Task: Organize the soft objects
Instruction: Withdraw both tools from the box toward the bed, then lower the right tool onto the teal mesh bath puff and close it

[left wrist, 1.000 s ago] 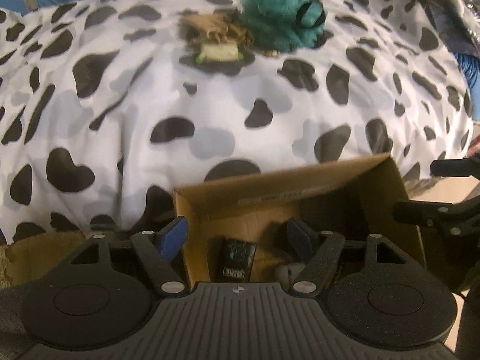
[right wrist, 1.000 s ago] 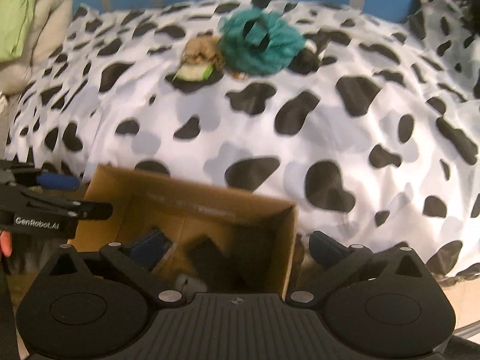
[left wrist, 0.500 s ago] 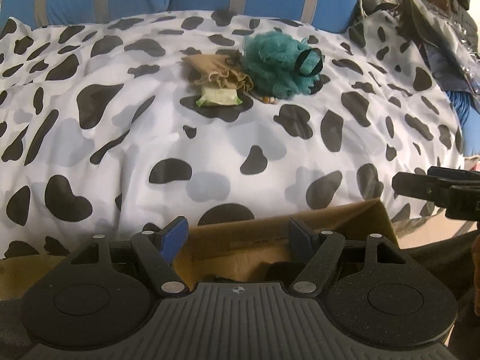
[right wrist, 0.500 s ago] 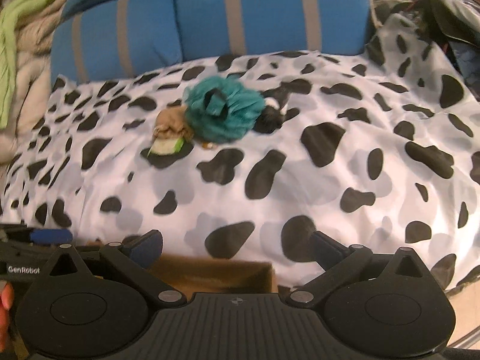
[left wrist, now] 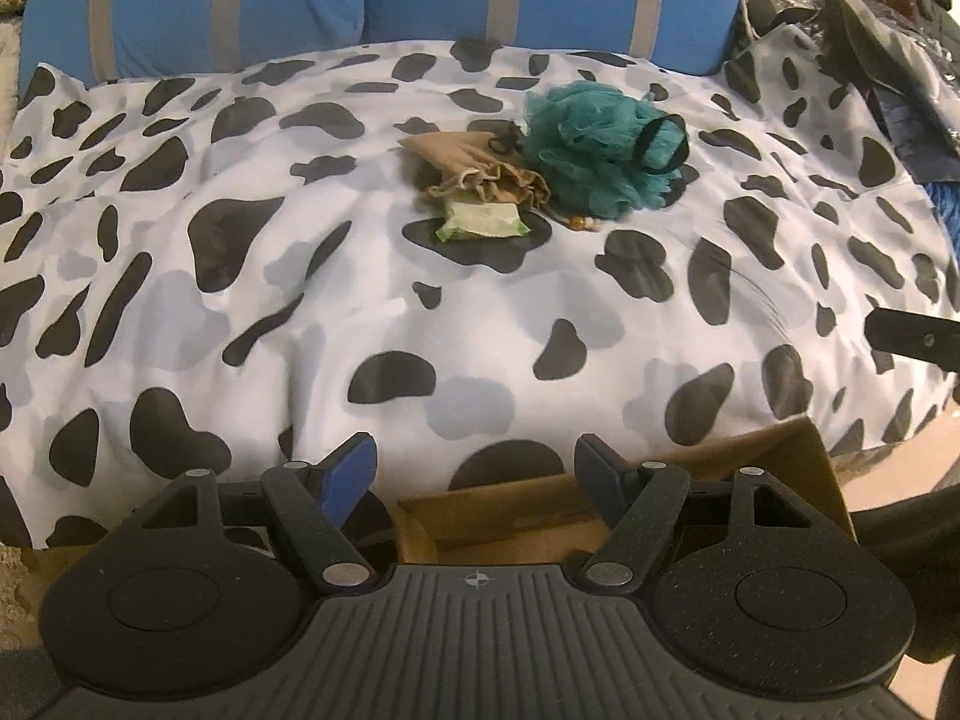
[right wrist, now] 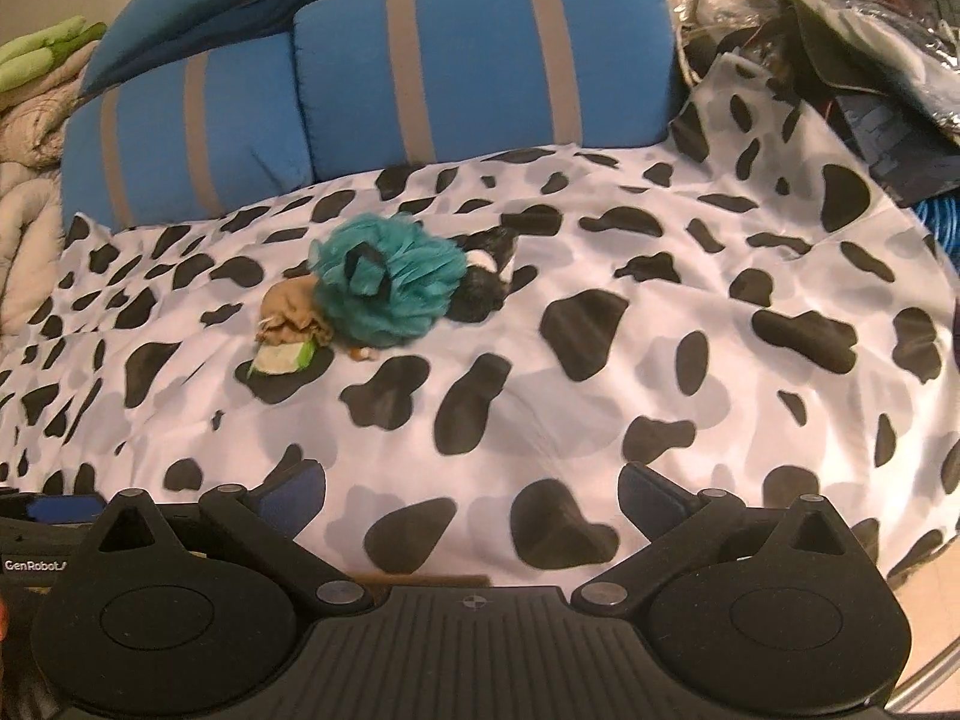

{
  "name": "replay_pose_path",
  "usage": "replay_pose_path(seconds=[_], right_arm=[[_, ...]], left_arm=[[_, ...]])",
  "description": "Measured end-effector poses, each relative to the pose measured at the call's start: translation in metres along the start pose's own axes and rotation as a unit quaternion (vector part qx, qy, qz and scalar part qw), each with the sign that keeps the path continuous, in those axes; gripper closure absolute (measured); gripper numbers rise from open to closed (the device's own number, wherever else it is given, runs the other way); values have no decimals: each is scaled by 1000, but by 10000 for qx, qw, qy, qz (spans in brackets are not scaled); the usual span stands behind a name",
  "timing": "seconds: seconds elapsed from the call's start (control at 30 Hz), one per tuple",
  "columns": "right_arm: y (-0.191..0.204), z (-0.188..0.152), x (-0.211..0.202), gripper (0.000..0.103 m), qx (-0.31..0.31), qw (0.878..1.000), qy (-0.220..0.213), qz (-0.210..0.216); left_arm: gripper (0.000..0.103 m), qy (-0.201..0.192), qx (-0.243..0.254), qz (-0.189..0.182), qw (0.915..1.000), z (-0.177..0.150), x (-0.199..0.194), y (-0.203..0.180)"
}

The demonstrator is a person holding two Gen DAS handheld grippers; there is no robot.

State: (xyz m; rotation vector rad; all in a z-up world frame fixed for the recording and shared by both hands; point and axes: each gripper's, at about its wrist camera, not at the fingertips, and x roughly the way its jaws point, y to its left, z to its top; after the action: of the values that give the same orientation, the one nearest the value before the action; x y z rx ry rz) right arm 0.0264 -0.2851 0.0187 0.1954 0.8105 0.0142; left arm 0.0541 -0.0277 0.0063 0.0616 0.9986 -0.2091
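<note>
Cow-print bed (left wrist: 252, 324): teal loofah (left wrist: 600, 147), tan pouch (left wrist: 480, 171), green packet (left wrist: 483, 220) clustered mid-bed. Both views have tilted up off cardboard box (left wrist: 798, 456); left claw (left wrist: 474, 474) and right claw (right wrist: 471, 495) gape empty. Next pickup pending.

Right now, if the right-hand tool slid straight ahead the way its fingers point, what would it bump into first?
Most likely the black-and-white cow-print bedspread: only bare fabric lies between the open right gripper fingers. The teal mesh bath pouf sits farther off, to the left, though depth is hard to judge.
</note>
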Motion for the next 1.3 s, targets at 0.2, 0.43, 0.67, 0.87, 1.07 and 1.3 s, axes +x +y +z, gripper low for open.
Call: replay_pose_path(seconds=[0.2, 0.43, 0.67, 0.87, 1.07, 1.3], right_arm=[[-1, 9, 2, 0, -67, 9997, -195, -161], [3, 18, 1, 0, -215, 9989, -414, 41], [14, 27, 10, 0, -542, 9972, -496, 122], [19, 35, 22, 0, -684, 9965, -469, 107], [24, 43, 31, 0, -779, 9955, -511, 170], [32, 55, 47, 0, -959, 9940, -479, 236]], left_arm=[[31, -89, -16, -32, 10000, 8, 5, 5], [31, -160, -33, -39, 9999, 20, 13, 9], [31, -228, -111, -87, 9996, 30, 17, 13], [31, -231, -146, -134, 9995, 39, 21, 14], [31, -206, -269, -273, 9991, 48, 26, 14], [31, -219, -204, -250, 9992, 61, 33, 13]])
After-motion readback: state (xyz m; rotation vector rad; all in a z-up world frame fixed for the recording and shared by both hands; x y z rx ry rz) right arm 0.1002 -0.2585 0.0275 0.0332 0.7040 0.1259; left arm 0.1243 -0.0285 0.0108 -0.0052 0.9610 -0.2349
